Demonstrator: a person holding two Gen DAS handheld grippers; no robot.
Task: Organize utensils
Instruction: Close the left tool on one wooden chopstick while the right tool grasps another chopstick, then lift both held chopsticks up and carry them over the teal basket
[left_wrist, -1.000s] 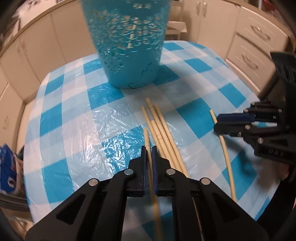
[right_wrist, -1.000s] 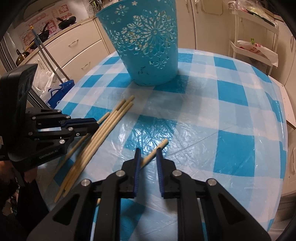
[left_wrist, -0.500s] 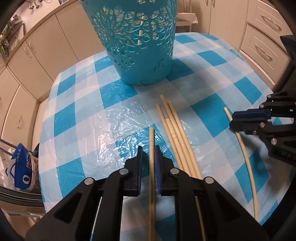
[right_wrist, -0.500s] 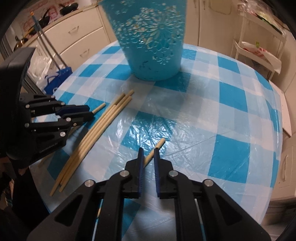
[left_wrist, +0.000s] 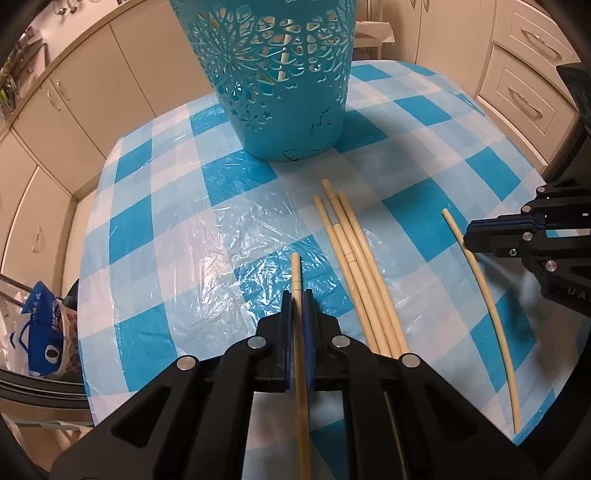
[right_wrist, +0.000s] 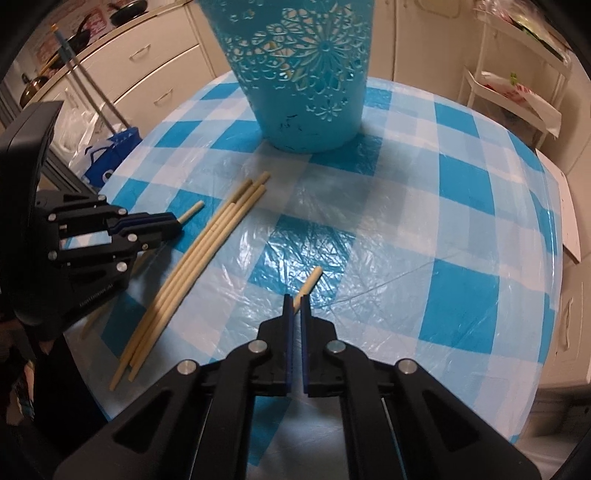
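One round table under a blue-and-white checked plastic cloth (left_wrist: 155, 229) carries one perforated turquoise plastic basket (left_wrist: 280, 74) near its far edge. Six pale wooden chopsticks lie nearer — a bundle of four (left_wrist: 354, 258) mid-table and two singles. The left gripper (left_wrist: 297, 306) is clenched on one single (left_wrist: 296, 273); the right gripper (right_wrist: 295, 308) pinches the other (right_wrist: 310, 282).
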